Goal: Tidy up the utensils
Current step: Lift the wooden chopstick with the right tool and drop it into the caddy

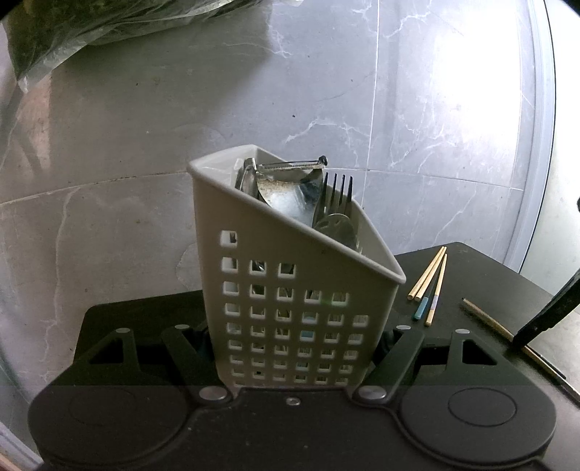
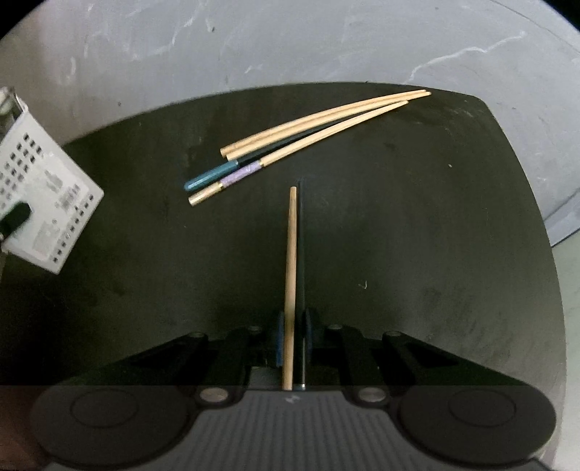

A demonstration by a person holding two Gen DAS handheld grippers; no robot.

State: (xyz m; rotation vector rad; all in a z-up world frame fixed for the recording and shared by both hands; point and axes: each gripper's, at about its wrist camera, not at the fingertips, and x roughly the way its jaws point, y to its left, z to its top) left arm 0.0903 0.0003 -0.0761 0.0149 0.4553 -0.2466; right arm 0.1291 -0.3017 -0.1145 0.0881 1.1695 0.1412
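Observation:
My left gripper [image 1: 293, 340] is shut on a grey perforated utensil caddy [image 1: 290, 290], one finger on each side wall. The caddy holds spoons [image 1: 290, 195], a fork [image 1: 339, 192] and a peeler [image 1: 290, 166]. Its side also shows at the left of the right wrist view as the caddy [image 2: 43, 203]. My right gripper [image 2: 293, 326] is shut on a wooden chopstick [image 2: 291, 271] and a dark chopstick [image 2: 300, 253], which point forward over the table. Several loose chopsticks [image 2: 311, 134] lie beyond them, among them a teal-ended and a purple-banded one. In the left wrist view the loose chopsticks [image 1: 429, 282] lie right of the caddy.
Everything sits on a small black table [image 2: 435, 217] with rounded corners; its far edge is just past the loose chopsticks. Grey marble floor tiles [image 1: 398, 108] surround it. A clear plastic bag [image 1: 72, 32] of dark stuff lies on the floor at the far left.

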